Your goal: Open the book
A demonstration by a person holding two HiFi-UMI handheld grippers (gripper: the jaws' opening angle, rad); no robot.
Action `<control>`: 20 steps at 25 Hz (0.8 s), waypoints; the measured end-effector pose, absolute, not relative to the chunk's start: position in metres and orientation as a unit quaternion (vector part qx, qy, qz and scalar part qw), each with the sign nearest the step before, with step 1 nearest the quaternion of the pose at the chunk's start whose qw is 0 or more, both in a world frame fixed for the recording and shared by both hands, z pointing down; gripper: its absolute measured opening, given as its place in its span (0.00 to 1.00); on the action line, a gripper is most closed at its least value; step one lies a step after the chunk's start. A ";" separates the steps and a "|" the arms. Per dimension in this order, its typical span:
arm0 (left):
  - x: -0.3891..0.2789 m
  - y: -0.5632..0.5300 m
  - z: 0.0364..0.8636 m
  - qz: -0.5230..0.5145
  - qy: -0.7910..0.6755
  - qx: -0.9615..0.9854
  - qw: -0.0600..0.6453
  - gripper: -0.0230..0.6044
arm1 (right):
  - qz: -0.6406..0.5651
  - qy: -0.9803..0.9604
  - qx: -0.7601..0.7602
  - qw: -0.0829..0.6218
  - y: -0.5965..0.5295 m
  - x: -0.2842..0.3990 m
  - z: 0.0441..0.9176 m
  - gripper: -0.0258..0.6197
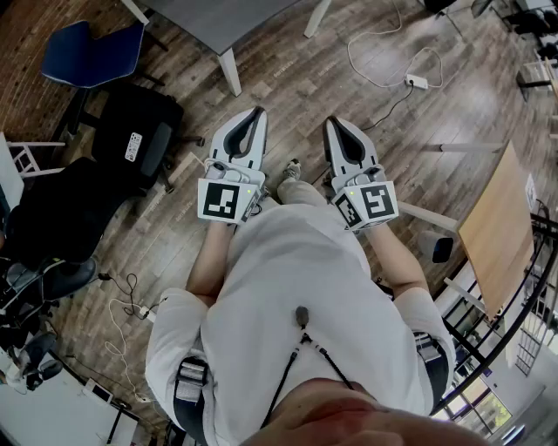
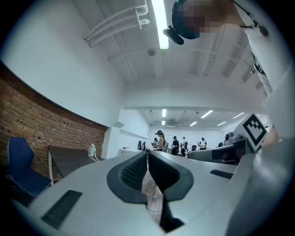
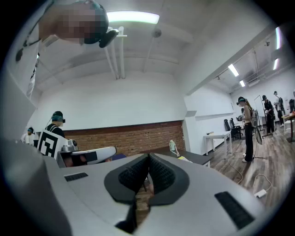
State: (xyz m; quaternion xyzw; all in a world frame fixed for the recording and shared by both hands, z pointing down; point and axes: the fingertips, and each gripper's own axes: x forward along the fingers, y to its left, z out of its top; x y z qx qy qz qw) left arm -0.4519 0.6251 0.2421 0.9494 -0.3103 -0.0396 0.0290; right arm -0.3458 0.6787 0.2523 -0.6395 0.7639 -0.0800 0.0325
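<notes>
No book shows in any view. I hold both grippers level in front of my body, side by side over the wooden floor. My left gripper [image 1: 259, 113] has its jaws pressed together with nothing between them; in the left gripper view the dark pads [image 2: 138, 171] of the gripper [image 2: 148, 153] meet at the tip. My right gripper [image 1: 332, 123] is likewise shut and empty, and in the right gripper view its gripper [image 3: 148, 157] has pads [image 3: 159, 175] that touch at the front. Each gripper's marker cube [image 1: 225, 199] sits just ahead of my white shirt.
A grey table [image 1: 218, 19] with white legs stands ahead, a blue chair [image 1: 91, 50] and a black chair [image 1: 139, 131] to the left. A wooden tabletop [image 1: 499, 228] is at the right. Cables and a power strip [image 1: 417, 82] lie on the floor. Several people stand far off [image 2: 175, 144].
</notes>
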 end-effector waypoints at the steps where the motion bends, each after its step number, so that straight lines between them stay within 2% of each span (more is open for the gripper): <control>1: -0.446 0.630 0.242 -0.038 -0.312 0.949 0.027 0.08 | -0.086 0.765 -0.637 0.031 0.680 -0.340 0.254 0.10; 9: -0.399 0.648 0.246 -0.013 -0.342 0.939 0.013 0.08 | -0.076 0.787 -0.610 0.042 0.688 -0.295 0.248 0.10; 20: -0.245 0.695 0.248 -0.012 -0.369 0.929 0.009 0.08 | -0.073 0.804 -0.587 0.063 0.723 -0.138 0.245 0.10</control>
